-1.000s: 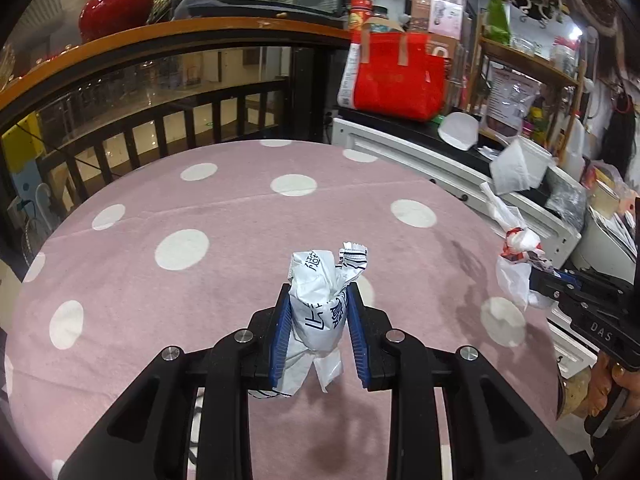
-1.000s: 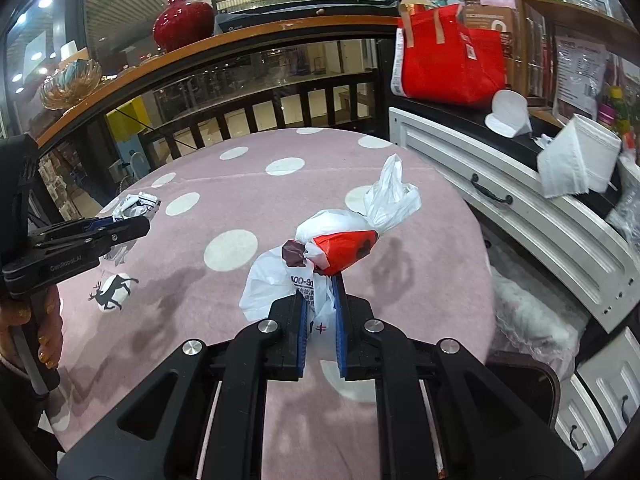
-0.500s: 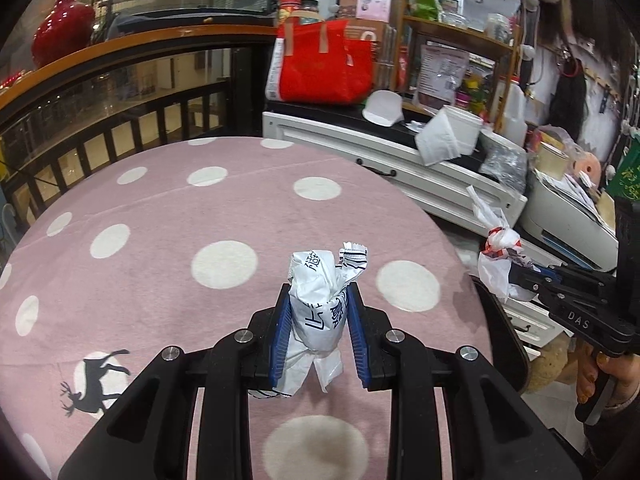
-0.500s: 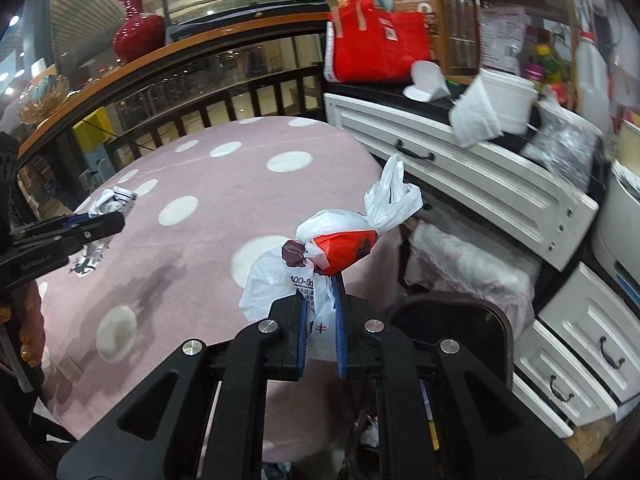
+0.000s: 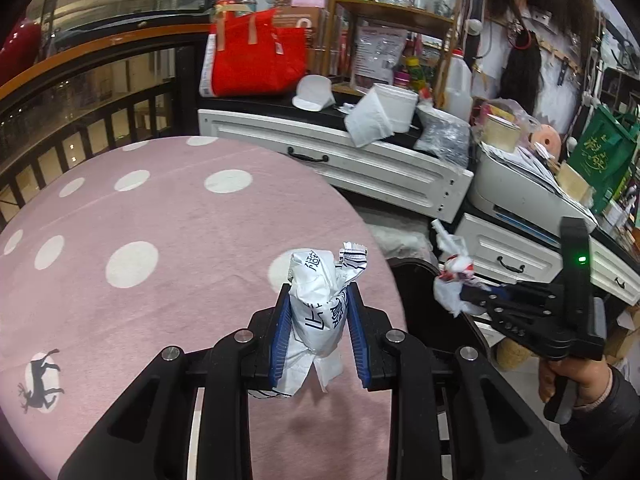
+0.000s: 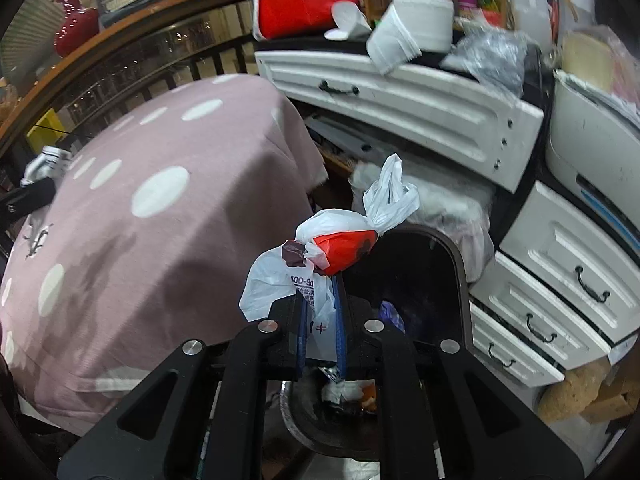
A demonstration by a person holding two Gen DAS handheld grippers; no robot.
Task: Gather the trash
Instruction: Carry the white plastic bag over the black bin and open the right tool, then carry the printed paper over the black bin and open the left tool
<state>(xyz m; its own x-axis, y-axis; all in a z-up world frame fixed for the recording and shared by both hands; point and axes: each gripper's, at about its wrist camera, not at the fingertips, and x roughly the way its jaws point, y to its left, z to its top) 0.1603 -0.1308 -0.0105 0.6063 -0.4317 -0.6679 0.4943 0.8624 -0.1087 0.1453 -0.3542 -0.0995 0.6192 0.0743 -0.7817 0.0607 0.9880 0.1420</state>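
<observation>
Clutter rings the workspace: a white drawer cabinet (image 6: 404,108) runs behind the round table (image 5: 168,232), topped with a red tote (image 5: 256,56), a paper roll (image 5: 384,114), a plastic jug (image 5: 460,80) and a crinkled clear bag (image 5: 444,136). A dark railing (image 5: 80,120) with a wooden cap curves behind the table, and a red vase (image 6: 76,26) stands on its ledge. More white drawers (image 6: 560,280) with black handles sit to the right of a dark, rounded bin (image 6: 420,280).

The left gripper (image 5: 318,330) hangs over the table's near edge, its blue-padded jaws clamped on a crumpled wrapper (image 5: 320,296), white with dark printed characters, creased and twisted at the top. The cloth below it is soft pink with white dots and a small deer print (image 5: 40,380).

The right gripper (image 6: 320,332) holds its jaws nearly together, pinching the thin neck of a knotted bag (image 6: 328,252), white film with a red patch and loose, floppy handles. That bag hangs over the bin's open mouth, between the draped tablecloth edge and the drawers. Scraps of white and orange litter (image 6: 352,394) lie inside the bin under the gripper. In the left view, the right gripper (image 5: 472,300) shows beyond the table edge, gripped by a sleeved hand (image 5: 576,376).
</observation>
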